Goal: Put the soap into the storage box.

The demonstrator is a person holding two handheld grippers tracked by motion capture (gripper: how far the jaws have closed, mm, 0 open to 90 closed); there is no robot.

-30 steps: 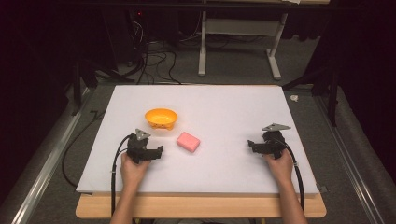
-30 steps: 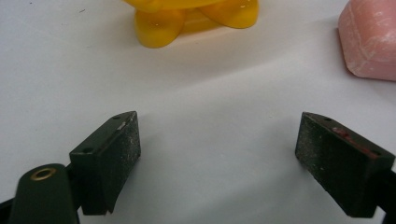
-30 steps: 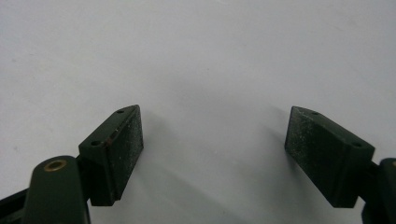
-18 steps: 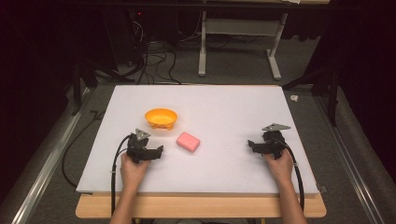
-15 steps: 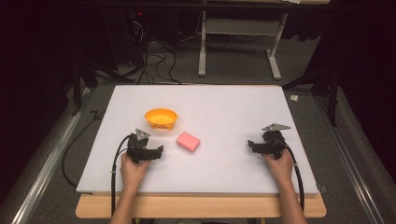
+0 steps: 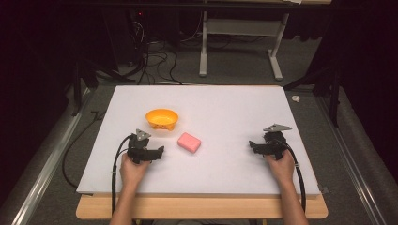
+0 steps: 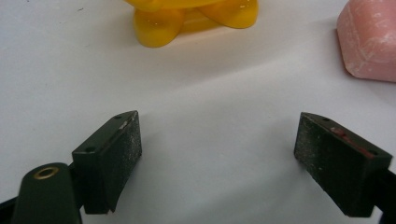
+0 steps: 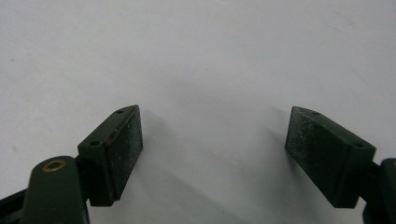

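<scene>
A white table (image 6: 225, 103) carries two things on its left half: a yellow bowl (image 6: 162, 118), standing upright on small feet, and a pink block (image 6: 189, 142) lying flat just to the right of it and a little nearer the person, the two close but not touching. The left gripper (image 6: 157, 152) rests on the table at the near left, held in the left hand (image 6: 132, 169), with its tip pointing right toward the pink block. In the left gripper view its jaws are spread wide over bare white surface with nothing between them; the yellow bowl's feet (image 7: 191, 18) show at the far edge and the pink block (image 7: 369, 39) at the far right corner, both well clear of the jaws. The right gripper (image 6: 253, 146) sits at the near right, held in the right hand (image 6: 281, 166), pointing left, well apart from both objects. In the right gripper view its jaws likewise stand wide apart, empty, above plain white table (image 8: 210, 60).
</scene>
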